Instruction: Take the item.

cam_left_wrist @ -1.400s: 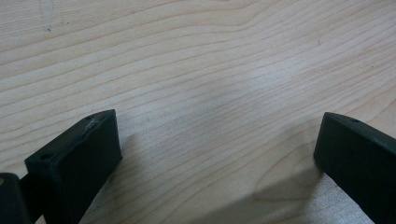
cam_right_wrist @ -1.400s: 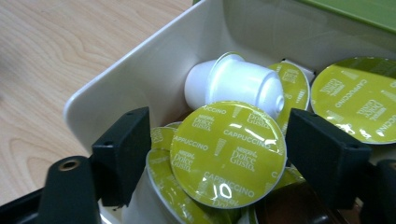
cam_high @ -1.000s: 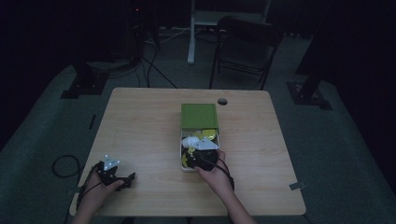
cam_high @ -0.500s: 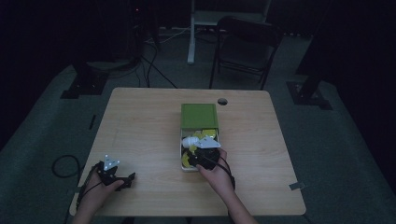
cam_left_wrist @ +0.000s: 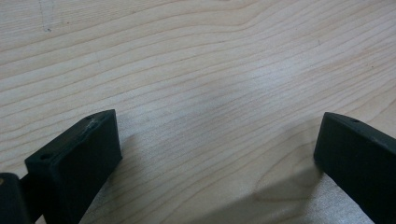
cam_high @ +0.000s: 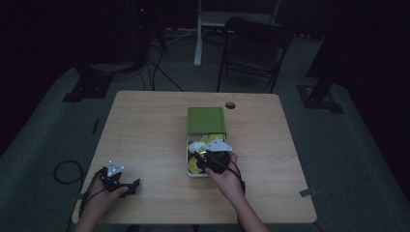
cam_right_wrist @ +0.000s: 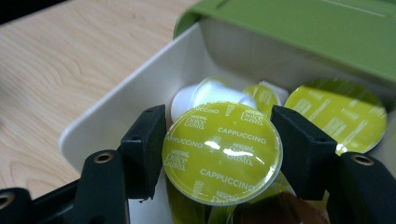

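Observation:
My right gripper (cam_right_wrist: 222, 140) is shut on a coffee capsule (cam_right_wrist: 222, 151) with a shiny yellow-green lid that reads cappuccino. Both pads press on the capsule's rim. It is held just above the open white drawer (cam_right_wrist: 140, 93) of a capsule box, with the box's green sleeve (cam_right_wrist: 299, 32) behind it. In the high view the right gripper (cam_high: 208, 159) is over the near end of the drawer (cam_high: 189, 166). My left gripper (cam_high: 130, 186) rests near the table's front left and is open. Only bare wood lies between its pads (cam_left_wrist: 88, 154).
More capsules (cam_right_wrist: 336, 109), yellow-green lidded and one white, lie in the drawer. The green sleeve (cam_high: 206, 120) sits mid-table, with a cable hole (cam_high: 230, 104) in the table behind it. A chair (cam_high: 254, 48) stands beyond the far edge. Cables trail over the floor at the left.

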The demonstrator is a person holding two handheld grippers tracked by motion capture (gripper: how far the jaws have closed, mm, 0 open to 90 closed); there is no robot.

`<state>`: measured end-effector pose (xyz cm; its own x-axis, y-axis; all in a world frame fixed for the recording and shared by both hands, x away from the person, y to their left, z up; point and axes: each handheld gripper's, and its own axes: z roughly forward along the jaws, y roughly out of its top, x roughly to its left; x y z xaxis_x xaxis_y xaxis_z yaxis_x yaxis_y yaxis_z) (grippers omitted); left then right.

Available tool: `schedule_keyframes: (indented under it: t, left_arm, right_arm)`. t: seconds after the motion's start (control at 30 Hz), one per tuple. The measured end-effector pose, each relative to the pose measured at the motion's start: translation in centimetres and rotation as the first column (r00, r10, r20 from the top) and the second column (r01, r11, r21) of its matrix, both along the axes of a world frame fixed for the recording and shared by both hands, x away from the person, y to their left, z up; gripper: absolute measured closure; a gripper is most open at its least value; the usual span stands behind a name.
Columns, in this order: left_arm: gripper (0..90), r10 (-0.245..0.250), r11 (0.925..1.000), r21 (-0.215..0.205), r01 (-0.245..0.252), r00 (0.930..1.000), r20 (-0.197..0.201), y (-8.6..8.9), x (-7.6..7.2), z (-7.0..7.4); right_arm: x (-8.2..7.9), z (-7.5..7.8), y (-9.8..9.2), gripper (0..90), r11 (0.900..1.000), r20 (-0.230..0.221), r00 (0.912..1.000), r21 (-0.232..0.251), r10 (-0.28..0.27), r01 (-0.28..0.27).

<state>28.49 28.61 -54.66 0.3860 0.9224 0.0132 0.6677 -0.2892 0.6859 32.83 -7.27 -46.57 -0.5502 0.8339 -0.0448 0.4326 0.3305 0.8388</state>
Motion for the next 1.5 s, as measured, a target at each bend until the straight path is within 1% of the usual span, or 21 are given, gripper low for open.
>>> schedule_keyframes:
  t: [0.03, 0.07, 0.2, 0.33, 0.53, 0.73, 0.93, 1.17, 1.5]
  left_arm:
    - [0.8, 0.000, 1.0000, 0.000, 0.000, 1.0000, 0.000, 0.0, 0.0, 0.0]
    - [0.8, 0.000, 1.0000, 0.000, 0.000, 1.0000, 0.000, 0.0, 0.0, 0.0]
    - [0.8, 0.000, 1.0000, 0.001, 0.000, 1.0000, 0.000, 0.0, 0.0, 0.0]
    - [0.8, -0.001, 1.0000, 0.001, 0.001, 1.0000, -0.001, 0.0, 0.0, 0.0]
    - [0.8, 0.001, 1.0000, -0.003, -0.001, 1.0000, 0.001, 0.0, 0.0, 0.0]
    - [0.8, 0.000, 1.0000, -0.001, 0.000, 1.0000, 0.002, 0.0, 0.0, 0.0]
    - [0.8, 0.000, 1.0000, -0.001, 0.000, 1.0000, 0.001, 0.0, 0.0, 0.0]
    - [0.8, 0.001, 1.0000, -0.002, -0.001, 1.0000, 0.001, 0.0, 0.0, 0.0]
    - [0.8, 0.001, 1.0000, -0.002, -0.001, 1.0000, -0.001, 0.0, 0.0, 0.0]
  right_arm:
    - [0.0, 0.2, -0.1, 37.9, 1.000, 0.007, 1.0000, 0.004, -0.003, 0.003]
    - [0.2, 0.6, -0.3, 38.0, 1.000, 0.004, 1.0000, 0.009, 0.004, -0.004]
    - [0.1, 1.0, -0.4, 38.0, 1.000, 0.010, 0.9999, 0.008, 0.005, -0.005]
    - [0.1, 1.4, -0.6, 38.0, 1.000, 0.010, 0.9999, 0.016, 0.005, -0.005]
    - [-0.2, 2.8, -1.4, 38.0, 1.000, 0.039, 0.9991, 0.024, 0.016, -0.017]
    - [-0.3, 3.6, -2.3, 38.0, 1.000, 0.054, 0.9985, 0.027, 0.010, -0.011]
    - [-0.5, 4.3, -3.4, 38.0, 1.000, 0.067, 0.9978, 0.028, -0.001, -0.001]
    - [-0.6, 5.0, -5.2, 38.0, 0.999, 0.082, 0.9962, 0.034, -0.028, 0.025]
    - [-0.6, 5.3, -7.6, 38.0, 0.996, 0.093, 0.9927, 0.046, -0.078, 0.074]
